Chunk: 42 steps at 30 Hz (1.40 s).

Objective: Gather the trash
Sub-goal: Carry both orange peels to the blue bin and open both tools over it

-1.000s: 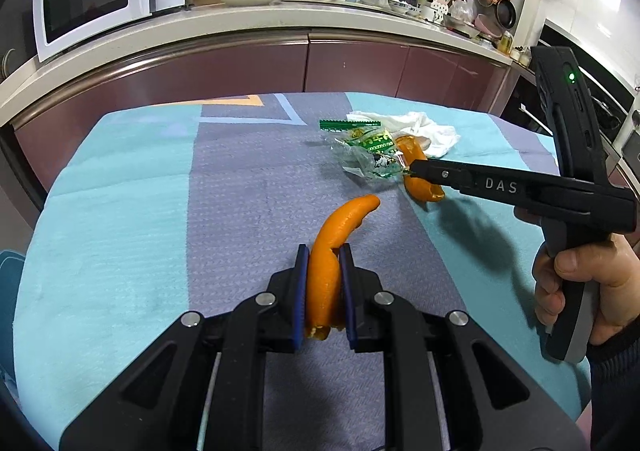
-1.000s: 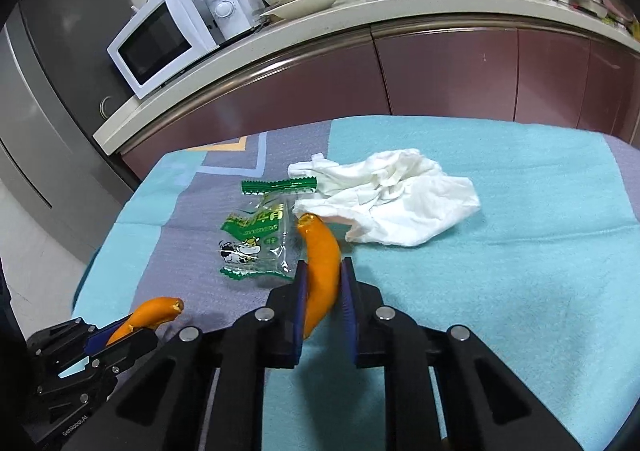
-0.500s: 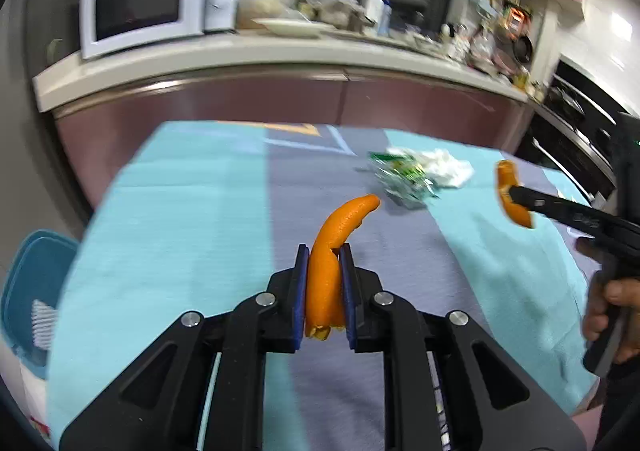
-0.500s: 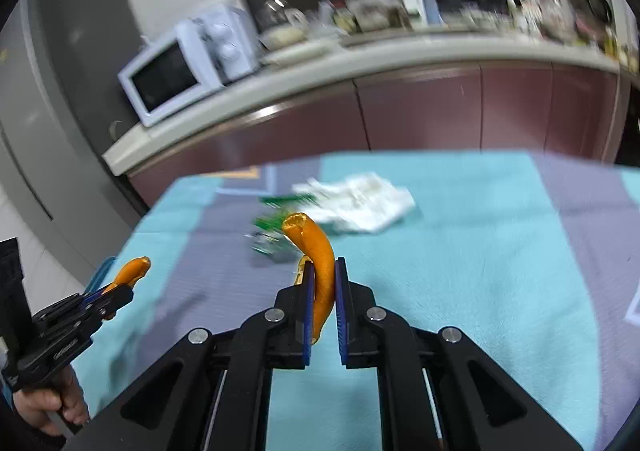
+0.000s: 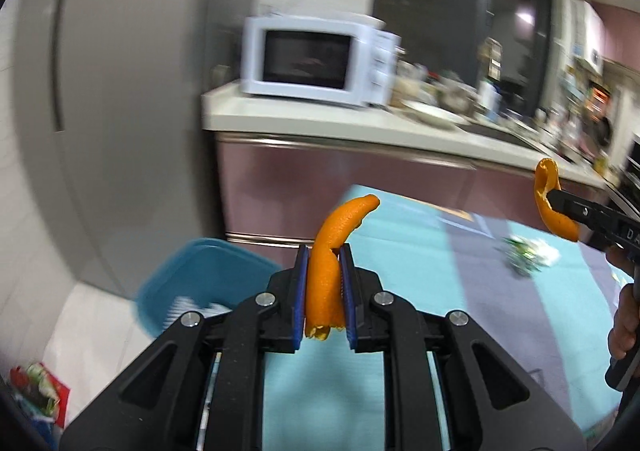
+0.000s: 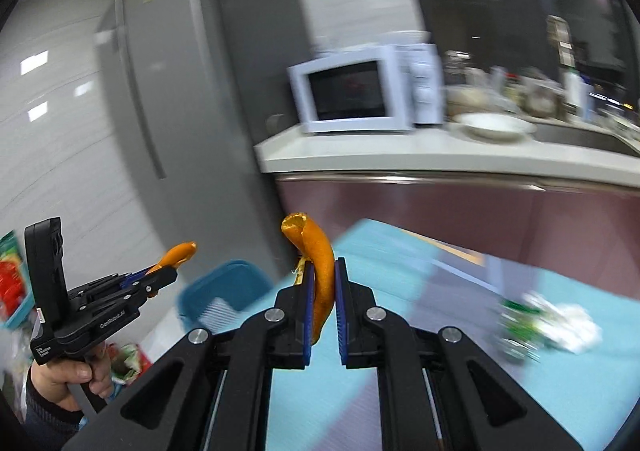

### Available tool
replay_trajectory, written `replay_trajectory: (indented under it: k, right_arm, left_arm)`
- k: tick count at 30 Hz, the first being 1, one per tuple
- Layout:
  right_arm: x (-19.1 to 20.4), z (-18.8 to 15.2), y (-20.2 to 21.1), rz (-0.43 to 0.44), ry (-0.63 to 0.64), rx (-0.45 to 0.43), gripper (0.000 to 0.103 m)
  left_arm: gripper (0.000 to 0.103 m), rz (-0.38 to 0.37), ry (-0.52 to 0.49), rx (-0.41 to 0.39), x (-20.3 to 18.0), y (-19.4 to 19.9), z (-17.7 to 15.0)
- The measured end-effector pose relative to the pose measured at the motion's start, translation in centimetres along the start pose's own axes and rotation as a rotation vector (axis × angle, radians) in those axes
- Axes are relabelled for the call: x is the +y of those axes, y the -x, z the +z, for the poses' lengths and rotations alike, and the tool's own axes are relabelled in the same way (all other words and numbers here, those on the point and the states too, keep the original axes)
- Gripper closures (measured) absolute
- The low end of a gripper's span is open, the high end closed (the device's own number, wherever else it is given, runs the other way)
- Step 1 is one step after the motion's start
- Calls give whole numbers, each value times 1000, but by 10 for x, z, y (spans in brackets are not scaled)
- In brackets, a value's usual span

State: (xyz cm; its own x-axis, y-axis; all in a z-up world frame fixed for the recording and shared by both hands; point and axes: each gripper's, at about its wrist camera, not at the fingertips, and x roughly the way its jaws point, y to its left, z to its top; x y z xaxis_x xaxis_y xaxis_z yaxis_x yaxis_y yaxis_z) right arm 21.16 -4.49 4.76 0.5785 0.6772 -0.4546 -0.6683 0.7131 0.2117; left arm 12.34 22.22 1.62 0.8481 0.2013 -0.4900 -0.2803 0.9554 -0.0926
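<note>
Each tool clamped an orange peel: left tool (image 5: pixel 323 287) held its peel (image 5: pixel 335 251) lengthwise along the fingers, tip curling forward-right; right tool (image 6: pixel 322 305) held its peel (image 6: pixel 318 263) upright, tip curling left.

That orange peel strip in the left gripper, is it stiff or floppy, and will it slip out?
The orange peel strip looks fairly stiff: its free end arcs upward past the left gripper without drooping. It is probably very light, being a thin curled strip. It seems unlikely to slip, since both blue pads press its sides, though its curl may let it twist.
</note>
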Motion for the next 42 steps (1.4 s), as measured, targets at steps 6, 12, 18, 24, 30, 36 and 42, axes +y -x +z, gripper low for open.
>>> replay_trajectory:
  k: [6, 12, 18, 24, 30, 36, 42]
  right_arm:
    - [68, 25, -69, 142, 79, 57, 95]
    - [114, 25, -152, 192, 128, 181, 95]
    - [131, 6, -223, 196, 112, 326, 95]
    - [141, -14, -264, 164, 130, 439, 94]
    - [142, -28, -291, 112, 133, 506, 85]
    - [138, -29, -302, 75, 126, 506, 60]
    - [128, -20, -287, 67, 103, 460, 60]
  left_arm:
    - [88, 134, 32, -4, 71, 11, 7]
    - [88, 193, 72, 42, 113, -9, -4]
    - [88, 196, 133, 138, 138, -52, -22]
    - [87, 192, 168, 216, 146, -98, -34]
    - [84, 219, 188, 269, 156, -139, -42]
    - [80, 231, 193, 291, 159, -155, -45]
    - [56, 233, 190, 250, 156, -141, -43]
